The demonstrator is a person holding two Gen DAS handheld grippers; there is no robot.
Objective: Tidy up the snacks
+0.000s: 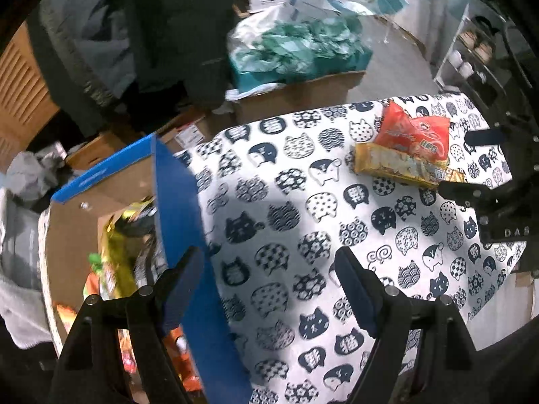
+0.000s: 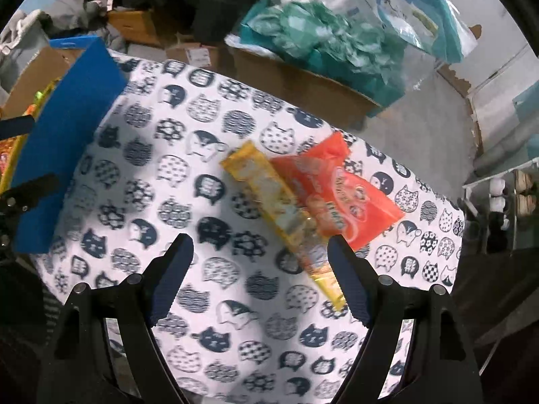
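Observation:
A long yellow snack pack (image 2: 286, 222) lies on the cat-print tablecloth (image 2: 168, 202), with an orange-red snack bag (image 2: 340, 192) partly on it. Both show in the left wrist view, the yellow pack (image 1: 401, 166) and the red bag (image 1: 414, 131), at the table's far right. My right gripper (image 2: 261, 249) is open and empty, just above the table near the yellow pack's near end. My left gripper (image 1: 269, 266) is open and empty, next to the blue-walled cardboard box (image 1: 178, 208), which holds several snack packs (image 1: 114, 262). The right gripper (image 1: 471, 165) shows beside the snacks.
The blue box (image 2: 64, 141) stands at the table's left edge. Beyond the table are cardboard boxes (image 1: 303, 91) with teal plastic bags (image 2: 323, 30), dark hanging clothes (image 1: 168, 33) and a white rack with cups (image 1: 468, 57) at the right.

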